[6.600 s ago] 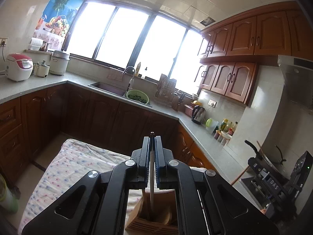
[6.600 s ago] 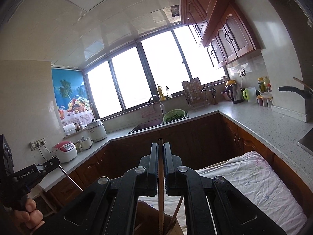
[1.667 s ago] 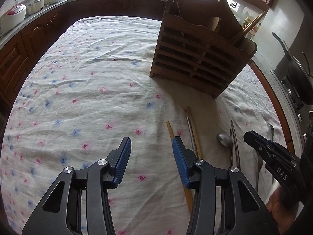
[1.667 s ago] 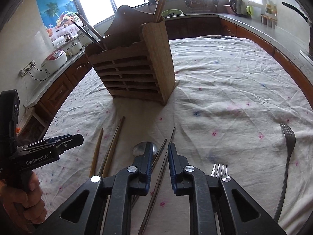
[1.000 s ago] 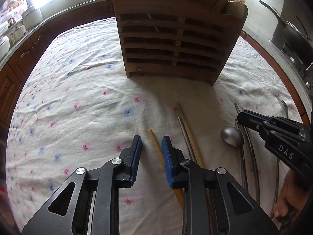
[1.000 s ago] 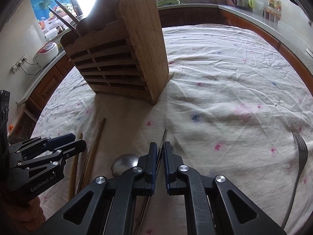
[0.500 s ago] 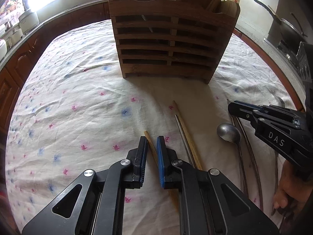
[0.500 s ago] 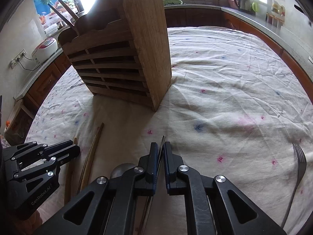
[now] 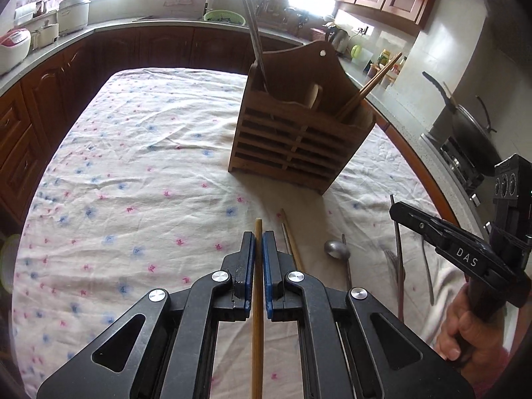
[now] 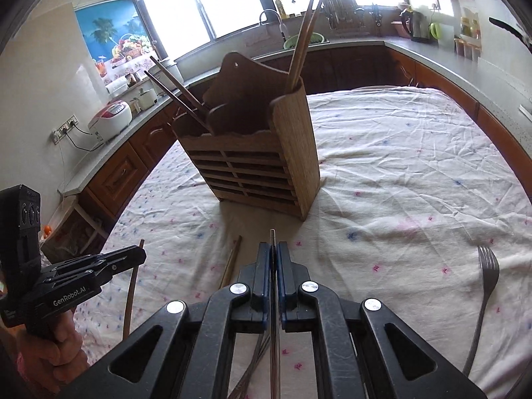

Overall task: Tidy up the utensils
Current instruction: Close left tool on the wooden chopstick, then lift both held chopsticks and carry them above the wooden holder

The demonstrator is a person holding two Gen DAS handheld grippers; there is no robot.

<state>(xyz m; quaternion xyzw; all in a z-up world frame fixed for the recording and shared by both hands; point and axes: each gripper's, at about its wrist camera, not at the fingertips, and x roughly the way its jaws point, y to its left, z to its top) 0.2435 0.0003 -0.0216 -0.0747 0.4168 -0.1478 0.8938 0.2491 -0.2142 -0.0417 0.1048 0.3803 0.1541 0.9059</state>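
My left gripper is shut on a wooden chopstick and holds it lifted above the cloth. My right gripper is shut on a metal chopstick, also lifted. The wooden utensil holder stands upright ahead; it also shows in the right wrist view, with dark chopsticks in its left slot and wooden ones in its right. On the cloth lie a wooden chopstick, a metal chopstick, a spoon and a fork.
The table is covered with a flowered white cloth. Kitchen counters with a rice cooker, sink and kettle ring the table. A wok sits on the stove at right. More metal utensils lie under the right gripper.
Both grippers have lifted off the cloth, each carrying its chopstick, and now point more level at the holder. The left jaws closed fully on the wooden chopstick.
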